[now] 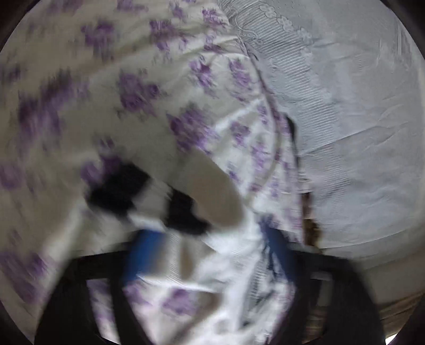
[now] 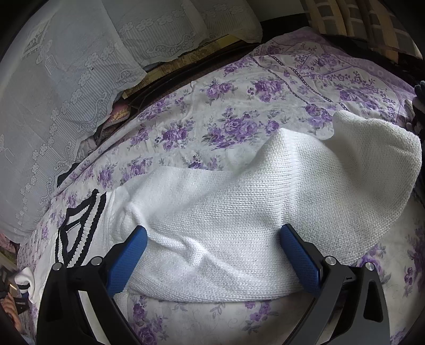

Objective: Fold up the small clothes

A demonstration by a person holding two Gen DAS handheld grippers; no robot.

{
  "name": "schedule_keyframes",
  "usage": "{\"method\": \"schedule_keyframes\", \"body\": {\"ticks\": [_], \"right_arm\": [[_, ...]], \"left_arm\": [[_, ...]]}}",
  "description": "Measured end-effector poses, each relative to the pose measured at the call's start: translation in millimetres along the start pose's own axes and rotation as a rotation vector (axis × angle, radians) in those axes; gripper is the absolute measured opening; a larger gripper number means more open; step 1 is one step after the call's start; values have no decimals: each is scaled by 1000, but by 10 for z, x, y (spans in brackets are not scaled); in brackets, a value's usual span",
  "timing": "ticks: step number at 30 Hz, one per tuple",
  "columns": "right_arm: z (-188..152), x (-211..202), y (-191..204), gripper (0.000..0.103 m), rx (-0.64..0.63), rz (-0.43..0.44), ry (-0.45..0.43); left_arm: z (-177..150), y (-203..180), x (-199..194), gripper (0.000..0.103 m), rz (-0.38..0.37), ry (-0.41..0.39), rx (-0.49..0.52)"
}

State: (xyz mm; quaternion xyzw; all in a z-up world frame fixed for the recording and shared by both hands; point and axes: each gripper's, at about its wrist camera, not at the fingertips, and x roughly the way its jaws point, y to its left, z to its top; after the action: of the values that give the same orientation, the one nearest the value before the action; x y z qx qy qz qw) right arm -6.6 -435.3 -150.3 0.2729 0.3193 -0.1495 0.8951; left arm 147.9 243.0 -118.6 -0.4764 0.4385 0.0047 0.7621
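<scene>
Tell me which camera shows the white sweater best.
The right wrist view: the white sweater lies sharp across the flowered bedsheet, its knit clear. The left wrist view shows only a blurred bit of white fabric.

I see a bed sheet (image 2: 239,106) printed with purple roses, pale lace fabric (image 2: 53,79) draped beside it, and a checked cushion (image 2: 358,18) at the far corner.

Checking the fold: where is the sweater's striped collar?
In the right wrist view, the striped collar lies lower left on the floral bedspread, beside the white sweater.
</scene>
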Motion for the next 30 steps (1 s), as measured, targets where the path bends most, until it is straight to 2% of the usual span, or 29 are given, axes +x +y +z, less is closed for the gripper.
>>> {"method": "schedule_keyframes", "body": {"ticks": [1, 2, 3, 7, 9, 10, 11, 12, 13, 14, 16, 20, 21, 22, 23, 25, 27, 30], "right_arm": [[1, 2, 6, 100, -1, -2, 0], [0, 1, 2, 100, -2, -3, 1], [0, 3, 4, 100, -3, -5, 1], [5, 8, 5, 100, -6, -9, 3], [6, 8, 7, 100, -8, -11, 3], [7, 10, 4, 100, -8, -11, 4], [8, 10, 3, 100, -8, -10, 3], [8, 10, 4, 100, -7, -9, 3], [8, 10, 2, 100, -6, -8, 3], [7, 12, 2, 100, -6, -7, 3], [5, 15, 6, 100, -8, -11, 3], [5, 14, 9, 100, -8, -11, 3], [4, 13, 8, 100, -8, -10, 2], [5, 13, 8, 100, -8, -10, 2], [4, 13, 8, 100, -7, -10, 2], [3, 9, 12, 100, -6, -8, 1], [3, 9, 11, 100, -7, -10, 1], [2, 9, 11, 100, -5, -9, 1]], "left_arm": [[44, -32, -16, 20, 47, -14, 57], [75, -42, -57, 15, 68, -30, 83], [121, -47, -144, 14, 101, -60, 110], [389, -65, -779, 14, 267, -260, 180], [567, -56, -1013, 18, 347, -300, 193], [652, -47, -1114, 27, 436, -332, 204], [711, -25, -1177, 50, 530, -373, 219], [745, 0, -1260, 68, 629, -417, 234], [765, 46, -1323, 98, 676, -434, 241], [779, 149, -1420, 98, 678, -449, 244], [760, 349, -1499, 98, 641, -420, 235], [519, 666, -1375, 97, 486, -261, 274], [459, 694, -1287, 95, 480, -227, 299], [401, 710, -1176, 85, 492, -197, 328], [359, 708, -1059, 74, 507, -171, 351], [335, 673, -859, 66, 497, -124, 364], [345, 531, -646, 65, 460, -95, 378], [408, 115, -324, 65, 494, -130, 453]]}}
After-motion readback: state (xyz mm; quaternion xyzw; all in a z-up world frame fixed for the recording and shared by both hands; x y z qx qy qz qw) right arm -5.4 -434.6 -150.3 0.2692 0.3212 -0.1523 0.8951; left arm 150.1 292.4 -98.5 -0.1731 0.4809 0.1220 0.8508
